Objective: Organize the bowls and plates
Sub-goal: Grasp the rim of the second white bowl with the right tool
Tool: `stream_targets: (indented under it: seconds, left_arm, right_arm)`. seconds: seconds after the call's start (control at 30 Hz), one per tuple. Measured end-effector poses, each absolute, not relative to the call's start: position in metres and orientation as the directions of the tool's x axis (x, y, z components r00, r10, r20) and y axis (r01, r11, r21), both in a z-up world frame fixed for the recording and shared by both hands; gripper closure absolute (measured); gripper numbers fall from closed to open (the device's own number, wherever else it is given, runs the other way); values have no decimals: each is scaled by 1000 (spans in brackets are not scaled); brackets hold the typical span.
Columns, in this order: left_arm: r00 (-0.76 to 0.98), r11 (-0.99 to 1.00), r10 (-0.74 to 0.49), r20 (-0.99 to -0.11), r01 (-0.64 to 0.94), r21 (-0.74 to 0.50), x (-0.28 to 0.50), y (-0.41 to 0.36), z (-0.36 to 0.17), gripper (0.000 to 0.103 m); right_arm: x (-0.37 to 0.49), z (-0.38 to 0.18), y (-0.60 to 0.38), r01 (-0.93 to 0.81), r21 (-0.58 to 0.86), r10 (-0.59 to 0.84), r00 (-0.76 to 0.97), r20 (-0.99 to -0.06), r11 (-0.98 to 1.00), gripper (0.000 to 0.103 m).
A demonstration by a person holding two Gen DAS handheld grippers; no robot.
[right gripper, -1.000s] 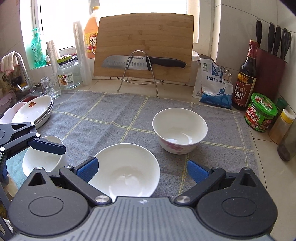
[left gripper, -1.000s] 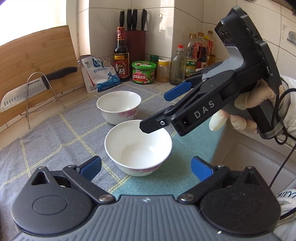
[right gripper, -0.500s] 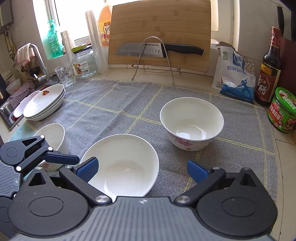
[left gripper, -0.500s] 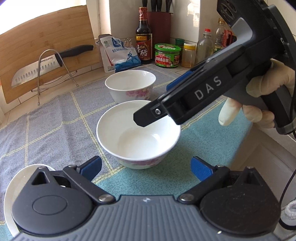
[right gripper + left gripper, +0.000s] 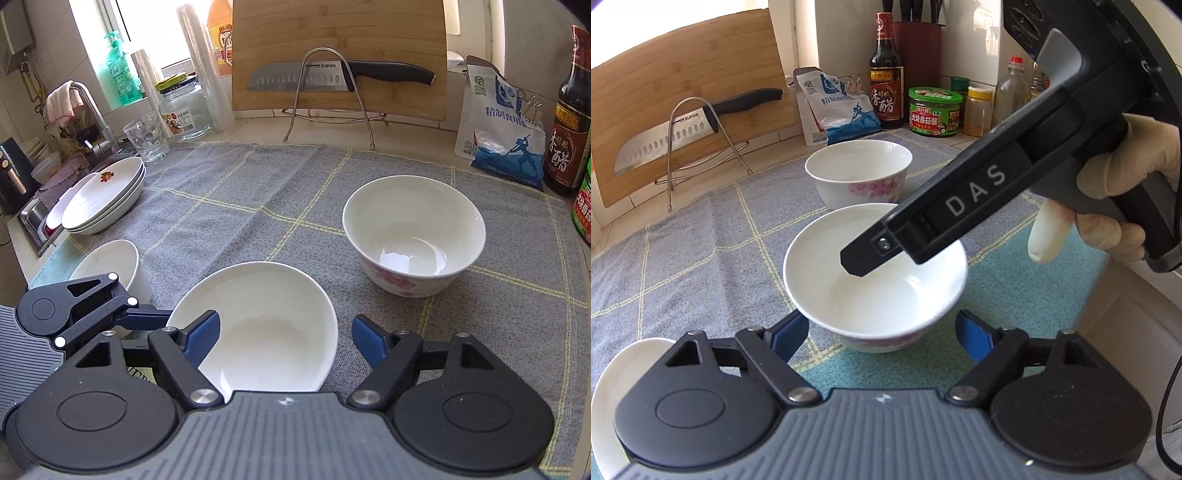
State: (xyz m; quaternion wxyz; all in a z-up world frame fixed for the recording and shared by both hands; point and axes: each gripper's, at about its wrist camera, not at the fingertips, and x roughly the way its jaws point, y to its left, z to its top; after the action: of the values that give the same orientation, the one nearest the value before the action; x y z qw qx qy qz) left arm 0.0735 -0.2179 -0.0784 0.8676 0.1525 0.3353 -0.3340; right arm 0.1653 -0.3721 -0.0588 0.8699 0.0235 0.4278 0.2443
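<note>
A white bowl with pink flowers [image 5: 875, 280] sits on the grey cloth, close in front of my open left gripper [image 5: 882, 336]. It also shows in the right wrist view [image 5: 266, 325], between the open fingers of my right gripper [image 5: 286, 338]. The right gripper's body [image 5: 960, 206] hangs over the bowl in the left wrist view. A second flowered bowl [image 5: 413, 236] stands farther back [image 5: 858, 173]. A third white bowl [image 5: 110, 266] sits at the left, by the left gripper, and shows at the lower left of the left wrist view [image 5: 628, 387]. A stack of plates [image 5: 105, 195] lies at the far left.
A cutting board with a knife on a wire stand [image 5: 340, 70] leans at the back. A salt bag [image 5: 502, 125], vinegar bottle [image 5: 570, 122] and jars [image 5: 934, 110] line the right side. A sink with tap [image 5: 85, 110], glass and jar are at the left.
Both grippers have moved in closer to the near bowl. The right gripper now has one finger over the bowl's inside. The left gripper's fingers have closed in somewhat and stand at the bowl's sides.
</note>
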Motion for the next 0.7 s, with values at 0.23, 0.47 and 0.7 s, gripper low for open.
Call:
stream_targets:
  seconds: [0.23, 0.47, 0.7]
  left_arm:
    - [561, 733, -480, -674, 679, 44, 75, -216, -78, 19]
    - [558, 733, -485, -673, 680, 36, 78, -215, -78, 19]
    - [546, 730, -489, -680, 683, 24, 77, -213, -77, 19]
  right_arm:
    - [168, -61, -372, -404, 271, 459, 500, -734, 874, 36]
    - [169, -60, -369, -396, 268, 450, 493, -745, 878, 36]
    - [165, -54, -367, -397, 264, 448, 496, -744, 879, 36]
